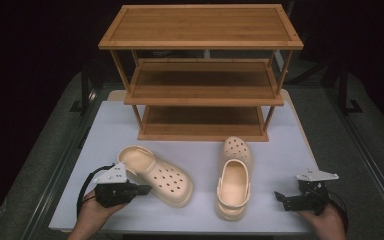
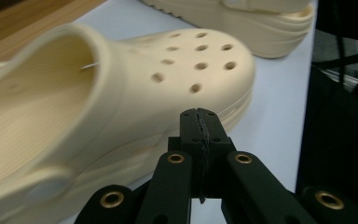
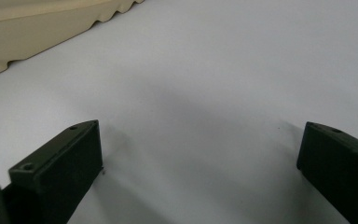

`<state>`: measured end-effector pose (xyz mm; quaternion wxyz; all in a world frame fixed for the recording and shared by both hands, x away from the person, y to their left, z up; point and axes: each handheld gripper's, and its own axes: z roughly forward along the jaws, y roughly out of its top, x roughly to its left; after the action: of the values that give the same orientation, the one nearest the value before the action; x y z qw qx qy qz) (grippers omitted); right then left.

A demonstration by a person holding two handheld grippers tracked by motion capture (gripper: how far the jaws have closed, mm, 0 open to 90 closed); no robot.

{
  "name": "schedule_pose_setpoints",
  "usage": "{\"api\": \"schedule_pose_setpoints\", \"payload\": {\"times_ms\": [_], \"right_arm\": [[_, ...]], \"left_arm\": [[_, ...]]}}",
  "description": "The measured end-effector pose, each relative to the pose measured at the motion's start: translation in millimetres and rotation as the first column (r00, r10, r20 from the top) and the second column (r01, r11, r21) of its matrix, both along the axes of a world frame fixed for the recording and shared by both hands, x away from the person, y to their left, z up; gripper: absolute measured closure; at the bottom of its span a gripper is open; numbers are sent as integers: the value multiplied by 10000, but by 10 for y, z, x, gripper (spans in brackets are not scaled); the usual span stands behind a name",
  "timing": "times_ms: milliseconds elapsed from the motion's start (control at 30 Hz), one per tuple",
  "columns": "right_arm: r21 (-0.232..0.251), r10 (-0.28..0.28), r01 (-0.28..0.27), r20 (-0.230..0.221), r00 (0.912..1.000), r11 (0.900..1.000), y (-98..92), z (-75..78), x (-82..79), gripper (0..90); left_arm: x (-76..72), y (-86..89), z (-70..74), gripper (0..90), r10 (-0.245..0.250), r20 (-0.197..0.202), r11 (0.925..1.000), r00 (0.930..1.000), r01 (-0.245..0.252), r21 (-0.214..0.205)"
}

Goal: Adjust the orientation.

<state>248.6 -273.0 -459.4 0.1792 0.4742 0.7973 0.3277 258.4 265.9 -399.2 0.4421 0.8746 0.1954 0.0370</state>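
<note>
Nearby, both clogs (image 1: pixel 156 175) (image 1: pixel 234 175) lie before shelf (image 1: pixel 201 75).

This looks like a staged recording space in a lab or studio, not a home. A white table (image 1: pixel 280 160) stands alone on grey carpet (image 1: pixel 350 150), ringed by darkness, with black stand legs (image 1: pixel 82 95) at both sides. A bare three-tier wooden rack (image 1: pixel 202 75) and two cream clogs (image 1: pixel 155 175) are laid out like test props.
</note>
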Motion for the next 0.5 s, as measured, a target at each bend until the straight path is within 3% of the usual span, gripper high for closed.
{"api": "schedule_pose_setpoints", "payload": {"times_ms": [333,500], "right_arm": [[1,-4,4,-2,10000,10000,0,0,0,0],[-5,0,0,3,10000,10000,0,0,0,0]], "left_arm": [[29,-366,-74,900,-914,-222,9957,9956,917,128],[53,-444,-68,900,-992,-154,9949,9950,994,160]]}}
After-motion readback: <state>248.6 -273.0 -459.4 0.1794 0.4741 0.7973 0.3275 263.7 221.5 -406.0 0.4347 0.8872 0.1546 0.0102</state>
